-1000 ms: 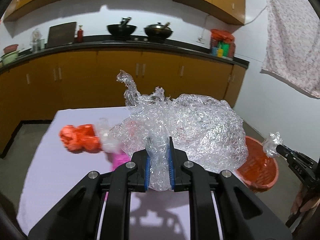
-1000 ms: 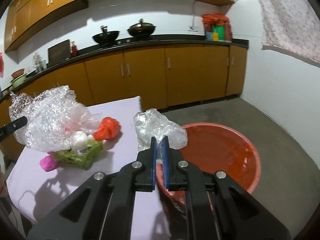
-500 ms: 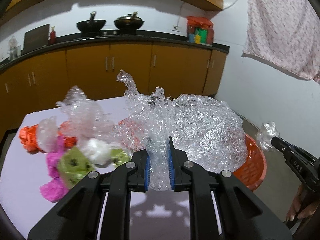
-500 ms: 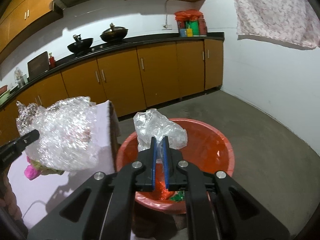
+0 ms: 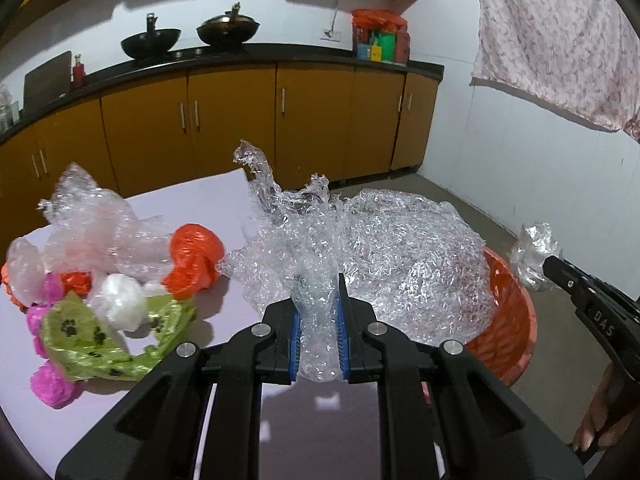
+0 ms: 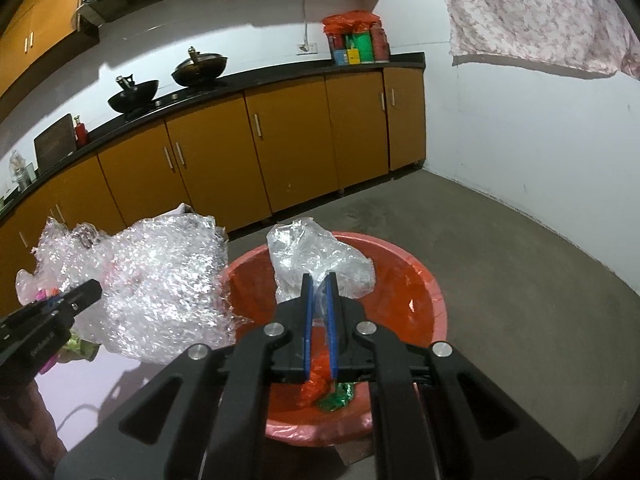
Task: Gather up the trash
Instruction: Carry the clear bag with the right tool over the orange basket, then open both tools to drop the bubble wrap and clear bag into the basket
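Kitchen floor: both loads have swung from the table [image 5: 224, 208] to the basin [image 6: 432, 280]. Left gripper [image 5: 319, 316] clamps bubble wrap [image 5: 400, 264], right gripper [image 6: 319, 312] clamps plastic [image 6: 320, 256], both above the basin beyond the fingers; release seems next.

My left gripper [image 5: 319, 316] clamps crinkled clear plastic [image 5: 384, 264] over red basin [image 5: 516, 320]; more trash [image 5: 116, 280] on table [image 5: 224, 208], L side.

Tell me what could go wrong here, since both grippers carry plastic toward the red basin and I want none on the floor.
The left hand-held gripper pinches only a corner of the big crumpled wrap, which partly hangs over the table rather than the red basin; released now, it might drape outside. The clear bag in the right hand-held gripper is light and may drift.
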`<state>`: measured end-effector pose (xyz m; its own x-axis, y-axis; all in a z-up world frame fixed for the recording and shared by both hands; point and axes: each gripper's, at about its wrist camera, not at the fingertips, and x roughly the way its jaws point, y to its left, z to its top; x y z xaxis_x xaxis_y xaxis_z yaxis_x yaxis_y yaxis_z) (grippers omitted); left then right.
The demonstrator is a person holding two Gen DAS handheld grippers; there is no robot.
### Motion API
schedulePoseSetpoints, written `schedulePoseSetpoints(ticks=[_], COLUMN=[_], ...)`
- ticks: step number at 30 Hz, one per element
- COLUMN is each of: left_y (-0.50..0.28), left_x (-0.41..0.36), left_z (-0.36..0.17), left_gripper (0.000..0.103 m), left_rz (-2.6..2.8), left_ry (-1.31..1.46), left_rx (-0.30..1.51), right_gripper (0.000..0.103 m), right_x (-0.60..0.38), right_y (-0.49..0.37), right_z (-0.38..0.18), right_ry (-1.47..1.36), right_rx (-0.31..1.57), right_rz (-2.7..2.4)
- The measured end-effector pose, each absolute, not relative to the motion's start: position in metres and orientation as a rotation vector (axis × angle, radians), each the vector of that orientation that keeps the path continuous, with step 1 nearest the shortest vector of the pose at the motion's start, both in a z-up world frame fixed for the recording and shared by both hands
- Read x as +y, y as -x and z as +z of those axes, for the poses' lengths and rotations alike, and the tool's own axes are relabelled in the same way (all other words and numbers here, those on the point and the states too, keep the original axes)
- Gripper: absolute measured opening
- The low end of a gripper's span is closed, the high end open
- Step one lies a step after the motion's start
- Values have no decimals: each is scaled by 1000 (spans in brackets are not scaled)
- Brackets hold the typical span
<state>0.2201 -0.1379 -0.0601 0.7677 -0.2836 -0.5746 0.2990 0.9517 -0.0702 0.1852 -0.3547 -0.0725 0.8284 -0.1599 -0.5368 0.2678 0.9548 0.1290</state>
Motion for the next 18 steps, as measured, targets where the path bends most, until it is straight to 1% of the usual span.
schedulePoseSetpoints(ticks=[15, 17, 18], left_y=[-237, -239, -241], left_x=[-176, -180, -182], left_z=[-74, -76, -77], left_gripper=[15, 15, 15], left_rz=[-372, -383, -390], left_ry=[-82, -88, -90], left_rx=[644, 653, 657], right_gripper=[8, 9, 12], right_x=[-375, -376, -377], right_y=[-202, -204, -204], right_z=[-84, -86, -87], right_ry=[-252, -264, -269], right_rx=[543, 542, 542], right_rz=[-250, -248, -248])
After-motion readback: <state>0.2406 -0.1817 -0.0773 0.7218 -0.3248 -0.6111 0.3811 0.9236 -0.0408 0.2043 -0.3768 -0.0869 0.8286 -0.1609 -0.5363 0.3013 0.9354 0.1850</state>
